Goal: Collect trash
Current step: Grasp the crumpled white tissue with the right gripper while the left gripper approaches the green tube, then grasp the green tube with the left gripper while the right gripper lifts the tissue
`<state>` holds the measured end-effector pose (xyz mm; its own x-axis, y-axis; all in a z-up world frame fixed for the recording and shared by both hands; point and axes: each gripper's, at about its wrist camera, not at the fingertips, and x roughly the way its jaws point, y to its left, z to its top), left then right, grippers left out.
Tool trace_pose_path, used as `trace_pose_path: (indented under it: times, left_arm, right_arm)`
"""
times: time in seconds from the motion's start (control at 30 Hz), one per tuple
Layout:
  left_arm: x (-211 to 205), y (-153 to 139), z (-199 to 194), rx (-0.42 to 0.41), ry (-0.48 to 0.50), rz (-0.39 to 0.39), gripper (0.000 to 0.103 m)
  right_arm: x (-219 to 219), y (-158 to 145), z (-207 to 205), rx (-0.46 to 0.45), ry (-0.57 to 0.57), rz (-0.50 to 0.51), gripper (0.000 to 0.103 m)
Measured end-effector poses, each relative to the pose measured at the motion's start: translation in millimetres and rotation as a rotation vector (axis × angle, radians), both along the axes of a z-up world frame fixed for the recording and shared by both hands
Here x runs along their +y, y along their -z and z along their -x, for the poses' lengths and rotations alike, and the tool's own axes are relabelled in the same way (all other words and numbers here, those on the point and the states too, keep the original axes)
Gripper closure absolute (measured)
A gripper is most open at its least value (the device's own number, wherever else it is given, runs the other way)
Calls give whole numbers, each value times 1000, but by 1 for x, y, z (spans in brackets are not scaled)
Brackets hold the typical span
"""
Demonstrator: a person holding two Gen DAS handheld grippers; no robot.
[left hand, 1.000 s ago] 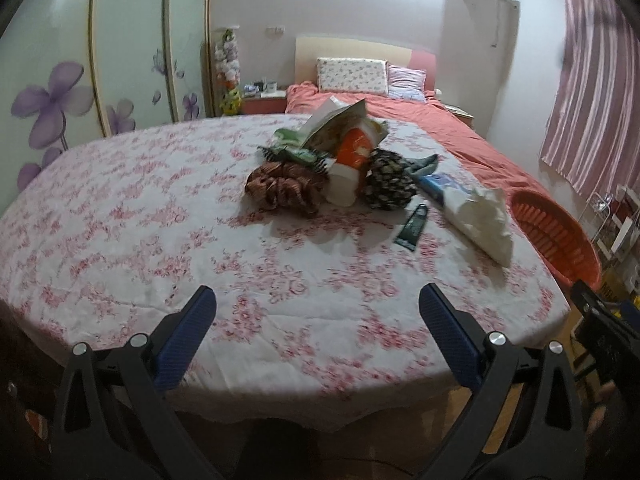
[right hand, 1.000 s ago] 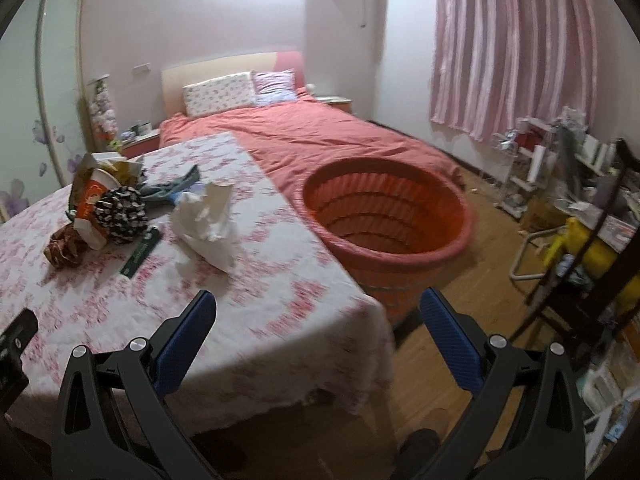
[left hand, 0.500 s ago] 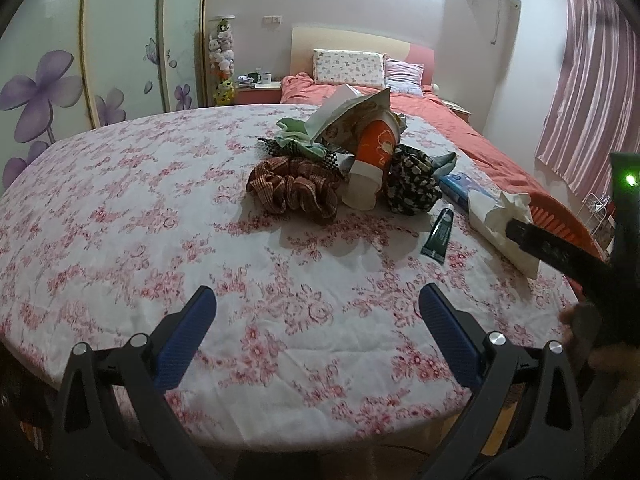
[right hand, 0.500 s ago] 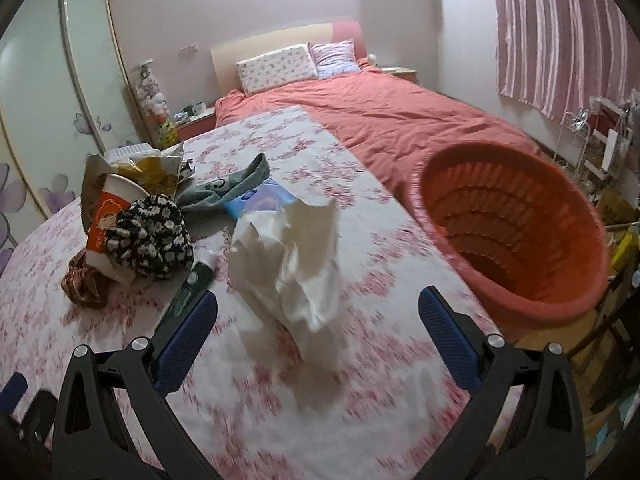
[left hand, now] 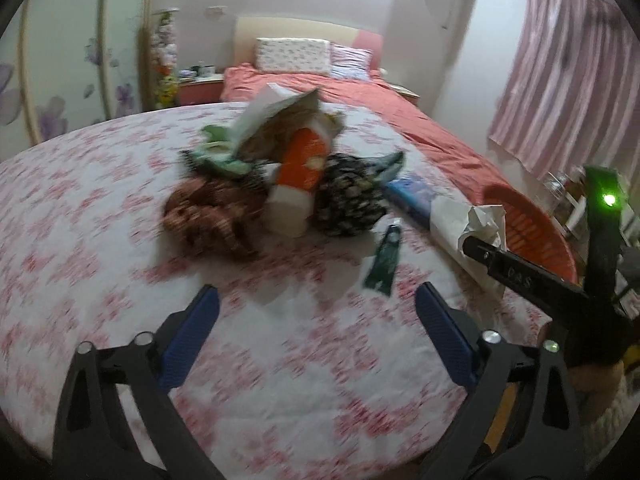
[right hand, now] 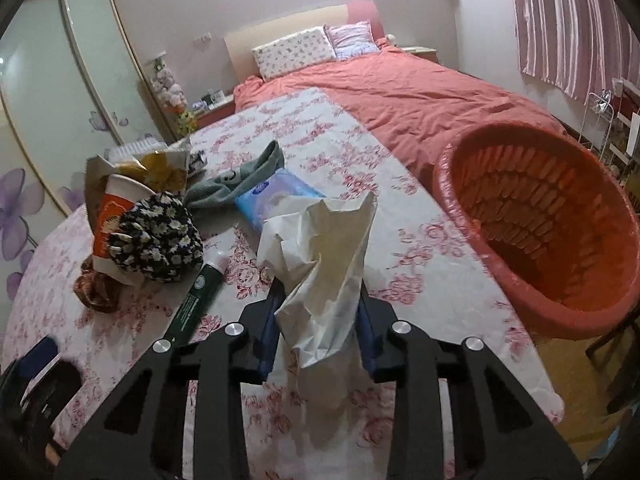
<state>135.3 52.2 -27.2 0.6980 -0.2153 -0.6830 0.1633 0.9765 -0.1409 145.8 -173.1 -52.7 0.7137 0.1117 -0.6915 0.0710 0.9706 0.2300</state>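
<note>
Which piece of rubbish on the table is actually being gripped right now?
The crumpled white paper: the right gripper pinches it; the other pieces lie untouched.

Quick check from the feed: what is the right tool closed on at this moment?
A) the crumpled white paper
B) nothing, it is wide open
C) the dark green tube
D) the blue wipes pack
A: in the right wrist view the right tool has its blue pads pressed on both sides of the crumpled white paper, while the dark green tube and blue wipes pack lie untouched on the cloth.
</note>
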Motion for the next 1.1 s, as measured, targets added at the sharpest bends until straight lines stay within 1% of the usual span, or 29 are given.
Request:
trace_pose_path:
  times: [0.13, 0.27, 0.33, 0.43, 0.5, 0.57, 0.6, 0.73, 0.8, 0.9, 0.93, 0.97, 1.0, 1.07, 1.1]
  left_arm:
    - [-27, 4, -19, 20, 87, -32, 25]
    - [-57, 20, -40, 61, 149, -74, 37]
    - [-67, 29, -50, 92, 163, -81, 45]
    - [-78, 39, -64, 120, 161, -88, 48]
    - [-80, 40, -68, 112, 155, -97, 49]
    - [-85, 40, -73, 115, 164, -95, 55]
    - [-86, 41, -74, 116, 168, -96, 61]
    - [-93, 40, -84, 116, 180, -103, 77]
    - [-95, 40, -86, 121, 188, -92, 77]
    - [-100, 40, -86, 116, 188, -97, 77]
    - [-101, 40, -87, 115, 181, -98, 74]
    - [-102, 40, -87, 117, 182, -90, 68]
    - [-103, 39, -89, 118, 178, -83, 66]
    - [-105, 40, -91, 115, 175, -86, 67]
    - [-106, 40, -93, 114, 174, -93, 73]
  right_arm:
    - [-14, -9, 12, -32, 24, -1, 70]
    - [-31, -12, 20, -36, 59, -23, 70]
    - [-37, -11, 21, -31, 71, -32, 70]
    - [-41, -10, 22, -32, 80, -38, 70]
    - [-42, -9, 22, -35, 80, -39, 70]
    - [-44, -9, 23, -37, 80, -42, 70]
    - [-44, -8, 23, -37, 81, -45, 70]
    - [-46, -6, 21, -34, 90, -64, 70]
    - [-48, -6, 22, -34, 93, -68, 70]
    - [-49, -5, 21, -32, 97, -71, 70]
    - [-49, -4, 21, -31, 98, -72, 70]
    - [-50, -4, 21, -29, 100, -73, 70]
    - [-50, -4, 21, -28, 102, -76, 70]
    - [-50, -4, 21, -29, 103, -78, 70]
    - [-51, -4, 22, -30, 103, -78, 70]
